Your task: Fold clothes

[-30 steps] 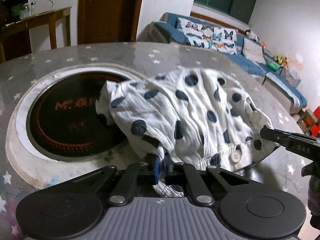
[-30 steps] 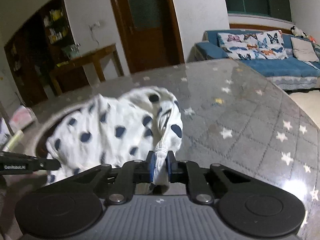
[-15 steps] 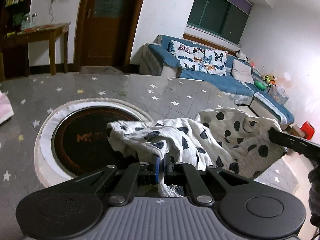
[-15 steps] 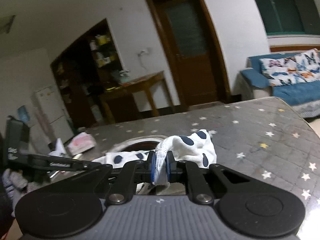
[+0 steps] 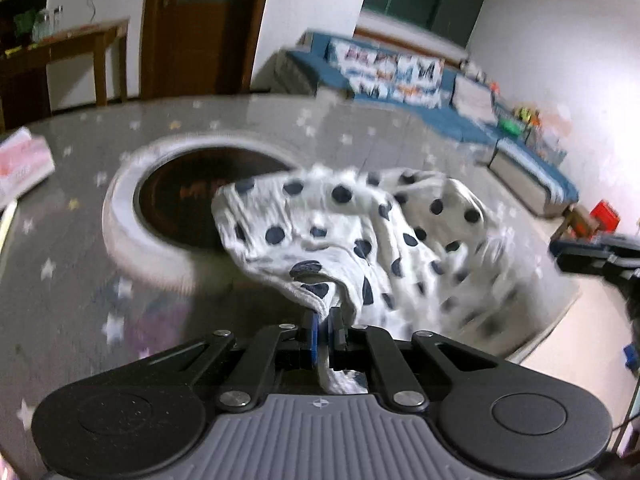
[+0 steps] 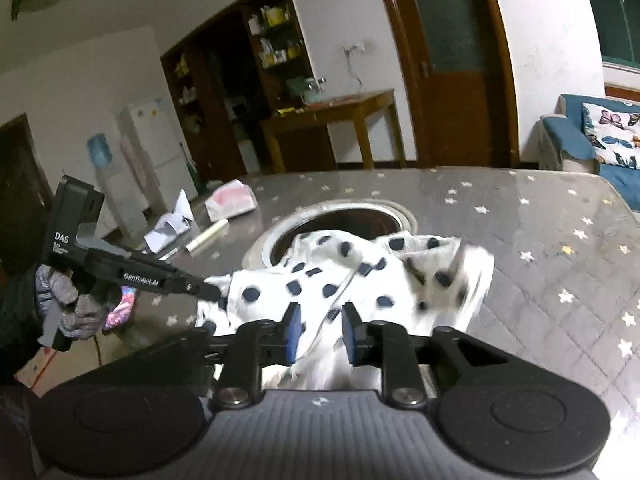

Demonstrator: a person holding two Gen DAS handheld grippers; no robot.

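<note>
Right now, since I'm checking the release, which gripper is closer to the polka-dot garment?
Left. The left gripper is pinched shut on the polka-dot garment; the right gripper, jaws just opened, hangs above the cloth without gripping.

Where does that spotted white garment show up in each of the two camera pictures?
Left wrist view: the polka-dot garment fills the centre, an edge pinched in the left gripper at the bottom.
Right wrist view: centre, just beyond the right gripper, whose jaws have just been opening.
Shared landmark: the round white-rimmed recess in the table, partly under the garment.
</note>
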